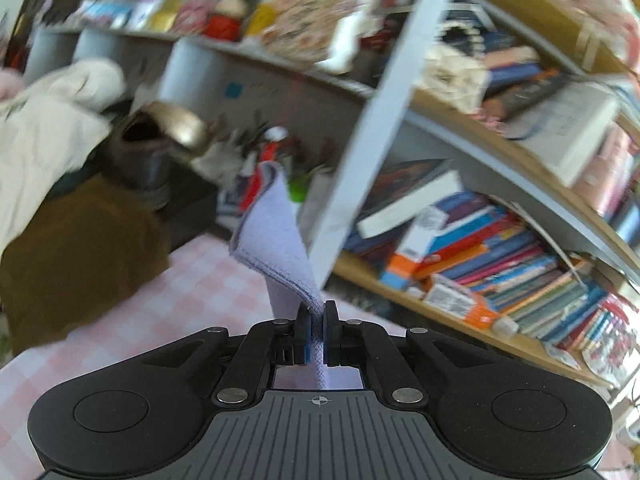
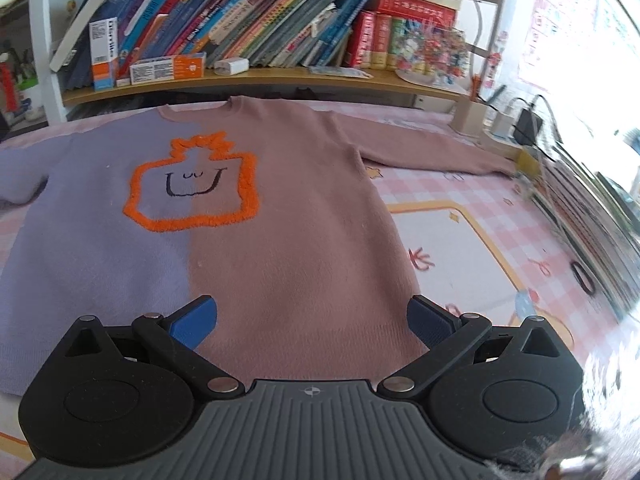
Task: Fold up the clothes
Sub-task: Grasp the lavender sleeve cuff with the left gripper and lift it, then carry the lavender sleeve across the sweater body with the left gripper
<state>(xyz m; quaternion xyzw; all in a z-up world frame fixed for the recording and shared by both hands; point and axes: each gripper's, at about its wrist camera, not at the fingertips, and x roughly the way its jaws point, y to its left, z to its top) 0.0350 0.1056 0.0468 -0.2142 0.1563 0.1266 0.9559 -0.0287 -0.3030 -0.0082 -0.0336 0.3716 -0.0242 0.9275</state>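
A two-tone sweater (image 2: pixel 280 216), lilac on the left half and dusty pink on the right, lies flat on the pink checked tablecloth (image 2: pixel 500 208). An orange fuzzy outline with a smiling face (image 2: pixel 192 184) marks its chest. Its pink sleeve (image 2: pixel 432 152) stretches out to the right. My right gripper (image 2: pixel 312 320) hovers open over the sweater's hem, with nothing between its blue pads. In the left wrist view my left gripper (image 1: pixel 318 320) is shut on a lilac piece of the sweater (image 1: pixel 276 240), which stands up lifted above the cloth.
A bookshelf full of books (image 2: pixel 260 36) runs along the table's far edge, with a white upright post (image 1: pixel 384 112). Boxes and a charger (image 2: pixel 524 128) sit at the far right. A brown chair with a cream garment (image 1: pixel 48 136) stands left of the table.
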